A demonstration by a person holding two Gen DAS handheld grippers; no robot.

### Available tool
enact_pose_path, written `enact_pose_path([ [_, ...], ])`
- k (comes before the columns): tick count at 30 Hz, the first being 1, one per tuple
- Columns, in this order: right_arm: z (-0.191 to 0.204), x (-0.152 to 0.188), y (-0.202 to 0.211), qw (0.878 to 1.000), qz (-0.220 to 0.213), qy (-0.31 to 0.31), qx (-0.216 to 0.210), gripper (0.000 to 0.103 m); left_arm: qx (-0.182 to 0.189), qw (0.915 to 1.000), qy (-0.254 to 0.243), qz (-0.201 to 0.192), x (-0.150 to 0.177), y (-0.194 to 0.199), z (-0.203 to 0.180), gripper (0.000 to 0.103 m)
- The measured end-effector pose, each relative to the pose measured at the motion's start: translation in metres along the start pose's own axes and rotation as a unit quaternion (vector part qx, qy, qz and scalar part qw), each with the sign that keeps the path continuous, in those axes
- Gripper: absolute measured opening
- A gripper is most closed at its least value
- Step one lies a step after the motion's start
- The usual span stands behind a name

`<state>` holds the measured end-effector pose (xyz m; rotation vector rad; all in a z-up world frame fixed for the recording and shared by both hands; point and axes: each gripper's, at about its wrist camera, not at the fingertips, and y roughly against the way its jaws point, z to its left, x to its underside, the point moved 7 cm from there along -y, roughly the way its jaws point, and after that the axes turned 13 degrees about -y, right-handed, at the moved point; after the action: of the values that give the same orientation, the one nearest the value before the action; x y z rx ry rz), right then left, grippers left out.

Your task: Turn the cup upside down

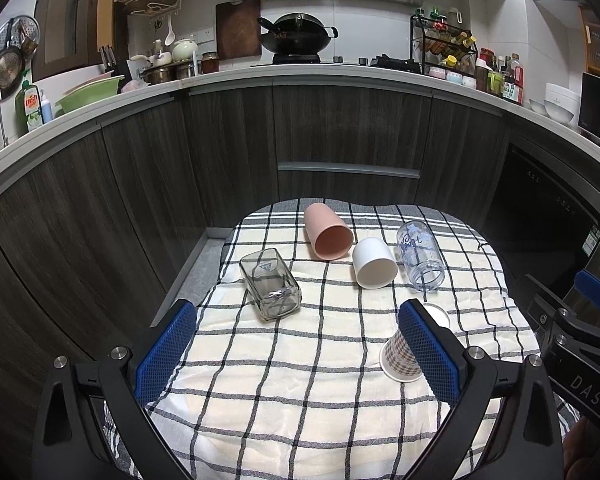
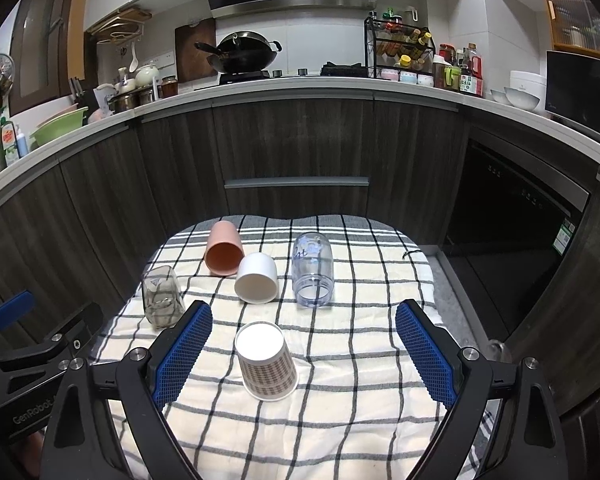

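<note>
Tapered checked paper cup (image 2: 266, 364) stands inverted (white base up) on woven cloth (image 2: 340, 420).

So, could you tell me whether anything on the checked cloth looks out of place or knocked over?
Four cups lie on their sides: the square glass, pink cup, white cup and clear printed cup. Pink and white seem to touch. Only the plaid paper cup stands, upside down. No spill or damage shows.
</note>
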<state>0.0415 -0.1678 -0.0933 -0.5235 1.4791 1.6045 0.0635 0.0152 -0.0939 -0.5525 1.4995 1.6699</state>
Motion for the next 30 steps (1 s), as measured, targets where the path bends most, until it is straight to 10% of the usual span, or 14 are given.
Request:
enact_pose_path([
  [30,-0.0023,0.0007,-0.0007,1.0,0.003,-0.005,0.002,0.093,0.003,0.9999,0.011,0.003,0.0058,-0.0031,0.0039,0.103],
])
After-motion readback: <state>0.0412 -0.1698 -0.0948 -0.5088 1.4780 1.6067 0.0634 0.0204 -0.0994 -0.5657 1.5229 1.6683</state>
